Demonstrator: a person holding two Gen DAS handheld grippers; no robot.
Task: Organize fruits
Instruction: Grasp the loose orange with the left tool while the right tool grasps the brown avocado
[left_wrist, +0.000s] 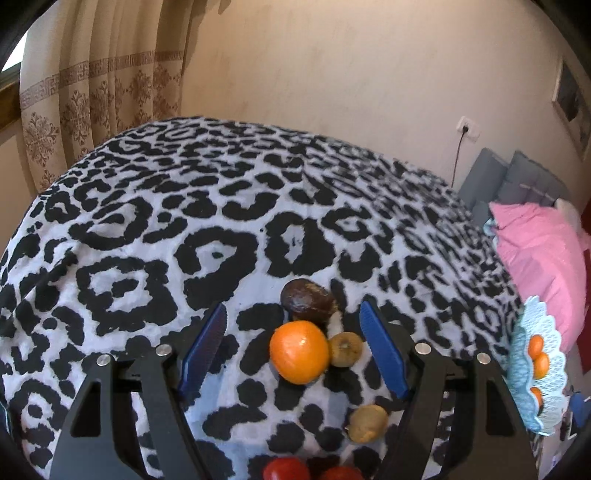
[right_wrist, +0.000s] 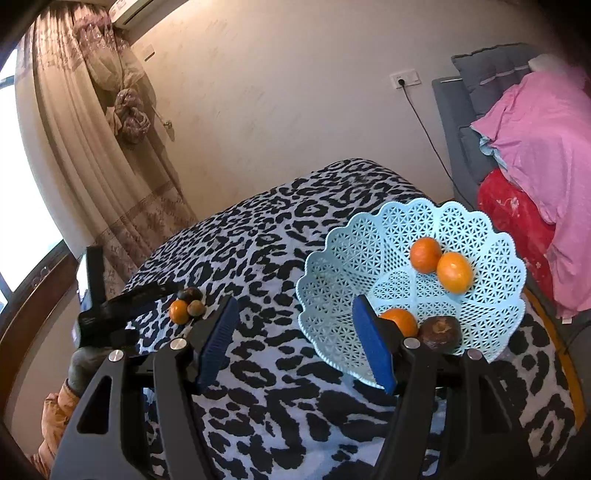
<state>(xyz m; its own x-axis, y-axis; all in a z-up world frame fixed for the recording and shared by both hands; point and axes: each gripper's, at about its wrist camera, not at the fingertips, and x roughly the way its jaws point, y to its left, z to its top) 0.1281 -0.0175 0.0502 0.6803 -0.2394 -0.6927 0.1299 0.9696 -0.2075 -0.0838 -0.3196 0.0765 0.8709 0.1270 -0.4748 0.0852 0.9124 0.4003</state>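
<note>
Sitting in the blue basket (right_wrist: 347, 258): three oranges (right_wrist: 455, 272), one dark fruit (right_wrist: 441, 331).

Right gripper (right_wrist: 295, 343) with jaws spread over leopard-print bench (right_wrist: 266, 369); blue basket (right_wrist: 347, 251) holding three oranges (right_wrist: 455, 272), one dark fruit (right_wrist: 441, 331).

A plain cream wall (right_wrist: 295, 92) carries a socket (right_wrist: 405, 79) with a dark cable. Patterned beige curtains (right_wrist: 110, 147) hang beside a bright window (right_wrist: 22, 206). Pink bedding (right_wrist: 535, 147) is piled against a grey headboard (right_wrist: 458, 147). A leopard-print cloth (left_wrist: 184, 221) covers the surface.
</note>
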